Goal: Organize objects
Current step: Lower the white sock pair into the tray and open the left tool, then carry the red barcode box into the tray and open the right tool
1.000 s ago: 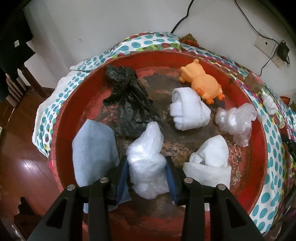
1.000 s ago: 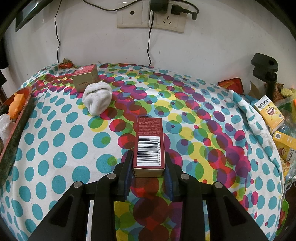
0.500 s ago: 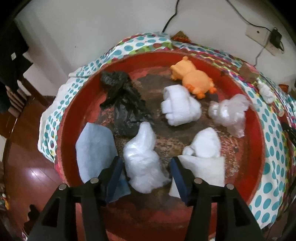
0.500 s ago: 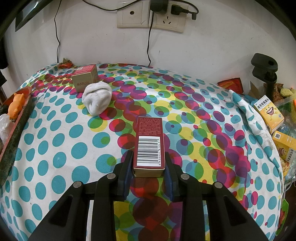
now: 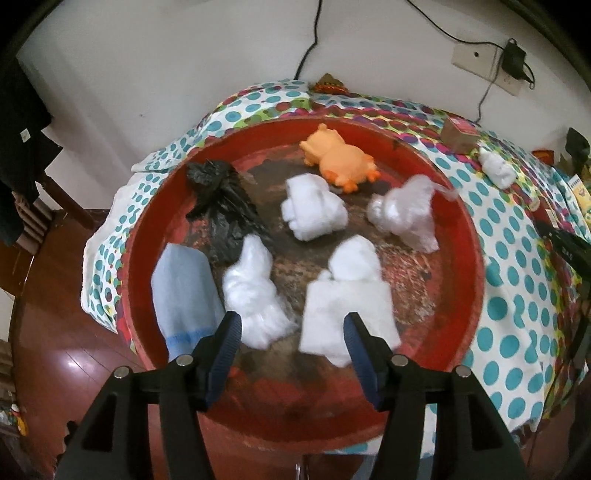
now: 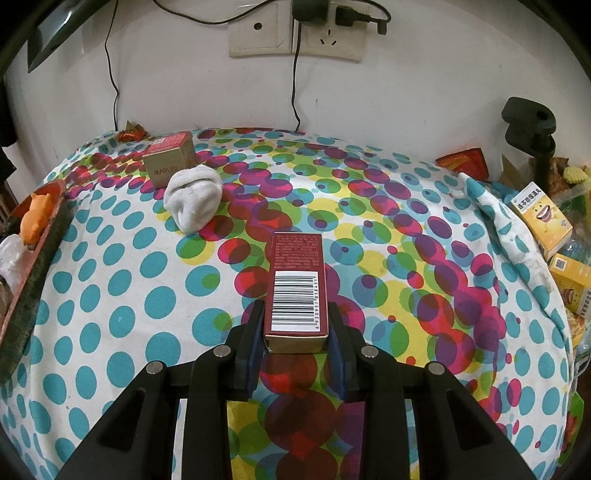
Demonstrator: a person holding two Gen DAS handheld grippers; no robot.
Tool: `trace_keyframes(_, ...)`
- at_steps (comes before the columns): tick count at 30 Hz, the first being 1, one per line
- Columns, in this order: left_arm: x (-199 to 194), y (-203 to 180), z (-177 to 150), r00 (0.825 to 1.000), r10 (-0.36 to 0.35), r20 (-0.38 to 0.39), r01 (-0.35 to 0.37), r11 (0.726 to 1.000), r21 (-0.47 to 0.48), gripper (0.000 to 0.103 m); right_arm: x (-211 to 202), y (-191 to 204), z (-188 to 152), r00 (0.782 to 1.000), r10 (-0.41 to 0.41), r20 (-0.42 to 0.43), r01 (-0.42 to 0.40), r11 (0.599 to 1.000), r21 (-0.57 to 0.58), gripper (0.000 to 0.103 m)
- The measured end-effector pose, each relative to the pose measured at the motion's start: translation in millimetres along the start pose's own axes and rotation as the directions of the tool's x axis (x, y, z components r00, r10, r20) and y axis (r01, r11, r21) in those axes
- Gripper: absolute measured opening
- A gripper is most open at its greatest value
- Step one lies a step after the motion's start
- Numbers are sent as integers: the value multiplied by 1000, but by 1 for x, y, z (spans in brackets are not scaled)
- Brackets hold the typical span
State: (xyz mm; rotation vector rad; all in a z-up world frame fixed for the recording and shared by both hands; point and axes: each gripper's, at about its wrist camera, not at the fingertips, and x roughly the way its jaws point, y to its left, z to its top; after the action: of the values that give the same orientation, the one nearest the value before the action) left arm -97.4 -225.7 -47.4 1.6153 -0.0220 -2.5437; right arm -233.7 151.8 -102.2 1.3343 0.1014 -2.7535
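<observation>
In the left wrist view a round red tray (image 5: pixel 469 236) holds a clear plastic bag (image 5: pixel 255 295), a black bag (image 5: pixel 221 199), a pale blue cloth (image 5: pixel 184 291), white bundles (image 5: pixel 314 214), a crumpled plastic wrap (image 5: pixel 406 218) and an orange toy (image 5: pixel 340 158). My left gripper (image 5: pixel 291 334) hangs above the tray's near side, its jaws opening, with nothing pressed between them. The clear bag lies just beyond its fingertips. In the right wrist view my right gripper (image 6: pixel 297 332) is shut on a dark red box with a barcode (image 6: pixel 299 284), low over the dotted tablecloth (image 6: pixel 122 295).
A white rolled cloth (image 6: pixel 194 203) and a brown-and-red box (image 6: pixel 170 162) lie at the table's far left. Yellow cartons (image 6: pixel 543 218) and a black clamp (image 6: pixel 532 129) crowd the right edge. Wall sockets with cables (image 6: pixel 295 33) are behind. The tray's rim (image 6: pixel 33 254) shows at the left.
My left gripper let go of the clear plastic bag, opened wide and pulled back upward from it. The bag now rests in the tray. The right gripper and its box stayed still.
</observation>
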Motion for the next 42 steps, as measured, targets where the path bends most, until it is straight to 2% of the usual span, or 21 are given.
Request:
trace_keyframes(11,-10,-15,-22,1000,7,-20,-6,1000,13,59,-8,3,-7,1000,15,0,-15,1000,10,28)
trace_keyframes(21,-15,-18,-33,1000,-2,-26,3,1000,14,59,-39,15,-31,993,117,2,-117,992,49,27)
trace_keyframes(28,-16,-11,-37,1000,-4,-23,4,1000,-6,59,-66,58,-26,978,208,29,-208,978,-6,28)
trace_keyframes(33,-20,-5,-38,1000,-9,-16,9,1000,-12,59,-79,104,-16,967,252,39,-247,964,-96,28)
trace_keyframes(42,-23,6,-41,1000,-9,-13,9,1000,-27,59,-97,175,-2,937,347,29,-333,918,-213,28)
